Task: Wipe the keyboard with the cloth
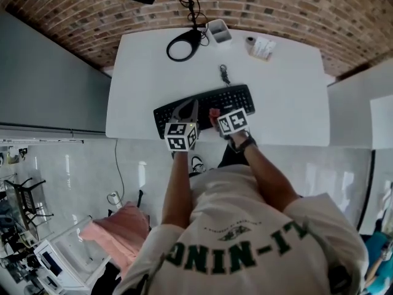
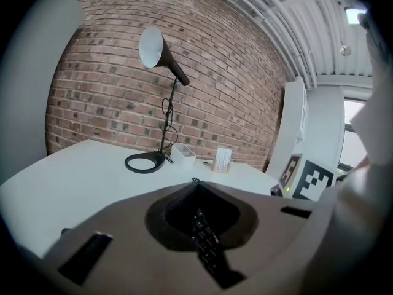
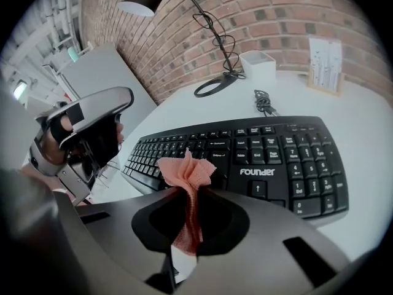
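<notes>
Right gripper (image 3: 191,190) pinches pink cloth (image 3: 186,166) over keyboard (image 3: 270,158); left gripper (image 2: 196,188) closed (empty).

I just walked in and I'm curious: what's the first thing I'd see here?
The pink cloth jumps out: the right gripper pinches it over the near edge of the black keyboard. The keyboard lies at the front of a white table. A black desk lamp stands at the back, by a red brick wall.
</notes>
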Demonstrator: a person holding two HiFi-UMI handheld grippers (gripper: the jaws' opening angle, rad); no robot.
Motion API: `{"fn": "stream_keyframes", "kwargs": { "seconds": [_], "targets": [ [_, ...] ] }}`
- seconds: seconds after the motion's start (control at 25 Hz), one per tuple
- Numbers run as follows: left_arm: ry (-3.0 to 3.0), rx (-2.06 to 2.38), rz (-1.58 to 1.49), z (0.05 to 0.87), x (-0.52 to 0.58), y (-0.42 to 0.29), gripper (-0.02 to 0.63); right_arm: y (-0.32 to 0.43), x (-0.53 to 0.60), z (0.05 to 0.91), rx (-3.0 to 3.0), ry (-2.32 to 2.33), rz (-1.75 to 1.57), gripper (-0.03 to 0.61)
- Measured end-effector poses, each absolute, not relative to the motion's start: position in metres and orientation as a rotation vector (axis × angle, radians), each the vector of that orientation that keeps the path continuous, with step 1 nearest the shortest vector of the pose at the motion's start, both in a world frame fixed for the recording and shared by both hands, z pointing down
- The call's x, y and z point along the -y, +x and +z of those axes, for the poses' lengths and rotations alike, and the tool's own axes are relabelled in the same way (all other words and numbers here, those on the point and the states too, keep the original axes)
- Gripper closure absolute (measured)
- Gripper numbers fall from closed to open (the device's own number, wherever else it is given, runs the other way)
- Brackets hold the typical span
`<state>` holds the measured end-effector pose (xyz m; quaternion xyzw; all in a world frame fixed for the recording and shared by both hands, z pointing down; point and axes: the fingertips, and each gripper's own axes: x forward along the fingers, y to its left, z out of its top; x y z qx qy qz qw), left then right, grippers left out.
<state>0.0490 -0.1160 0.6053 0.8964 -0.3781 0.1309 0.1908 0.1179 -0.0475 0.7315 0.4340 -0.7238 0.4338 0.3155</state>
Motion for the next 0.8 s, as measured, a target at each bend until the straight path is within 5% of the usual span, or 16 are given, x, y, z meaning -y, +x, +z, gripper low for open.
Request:
{"fn": "stream_keyframes", "kwargs": {
  "seconds": [0.8],
  "targets": [
    [2.586,0.889,0.395,0.612,0.118,0.133,0.614,0.199,0.041,0.73,1.825,1.293,1.206,0.554]
  ]
}}
